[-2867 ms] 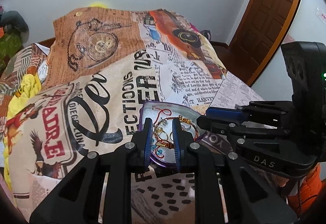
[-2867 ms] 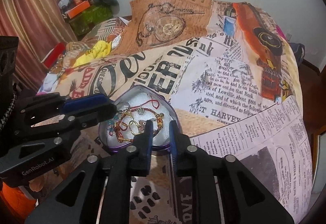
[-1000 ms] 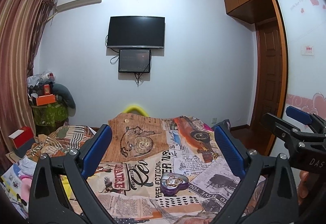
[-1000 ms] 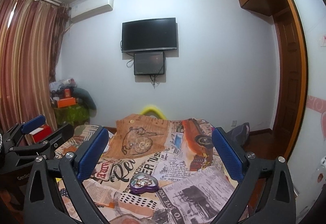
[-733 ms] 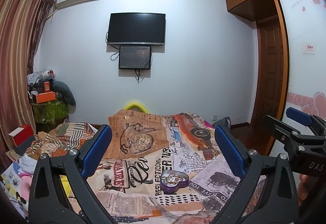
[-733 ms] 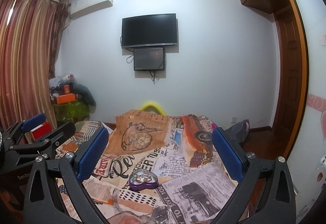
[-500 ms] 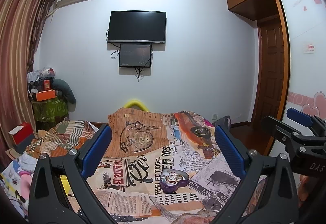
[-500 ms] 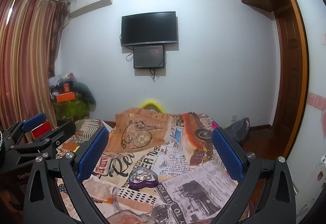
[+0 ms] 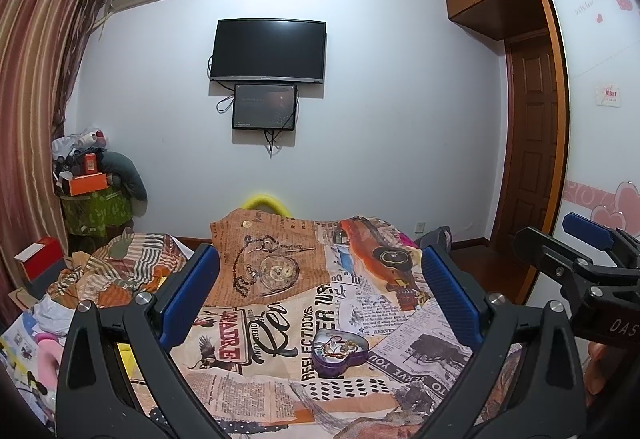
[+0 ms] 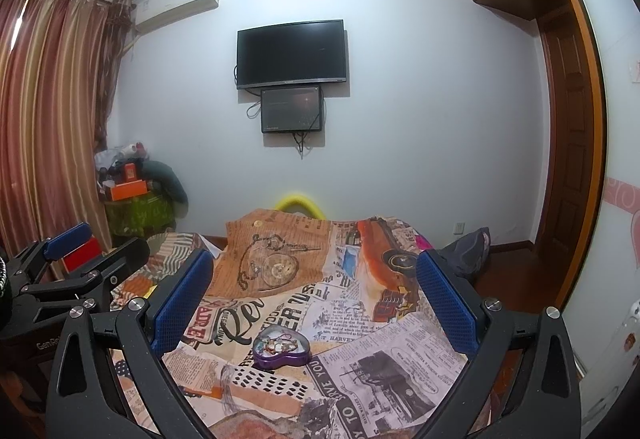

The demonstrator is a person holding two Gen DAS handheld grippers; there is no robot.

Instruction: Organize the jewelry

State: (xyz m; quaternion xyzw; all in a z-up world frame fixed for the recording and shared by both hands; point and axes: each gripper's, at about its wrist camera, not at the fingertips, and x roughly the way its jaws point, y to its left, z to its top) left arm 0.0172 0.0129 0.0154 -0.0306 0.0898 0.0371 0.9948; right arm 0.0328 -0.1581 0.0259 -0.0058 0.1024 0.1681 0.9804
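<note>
Your left gripper (image 9: 318, 297) is spread wide, its blue-padded black fingers (image 9: 188, 295) far apart with nothing between them, held up well above the bed. Your right gripper (image 10: 314, 297) matches it: blue pads flung wide, empty, high over the same bed.

The purple heart-shaped metal tin (image 9: 339, 352) sits open on the newspaper-print bedspread (image 9: 280, 319), toward the near end of the bed. In the left wrist view it shows low between your fingers, slightly right of centre; in the right wrist view it lies a little left of centre. Inside it there is a tangle of gold and red jewelry (image 10: 280, 346) on a pale lining; the single pieces are too small to tell apart. Neither gripper touches the tin; both are well apart from it.

Each gripper catches the other at the frame edge: the right one pokes in at the right side of the left wrist view, the left one at the left side of the right wrist view, both with pads parted.

Beyond the bed, a black flat television (image 9: 269, 51) hangs on the white wall with a smaller dark screen (image 9: 265, 107) just beneath. Striped red-brown curtains (image 10: 52, 127) hang on the left, and a brown wooden door (image 9: 534, 167) stands on the right.
</note>
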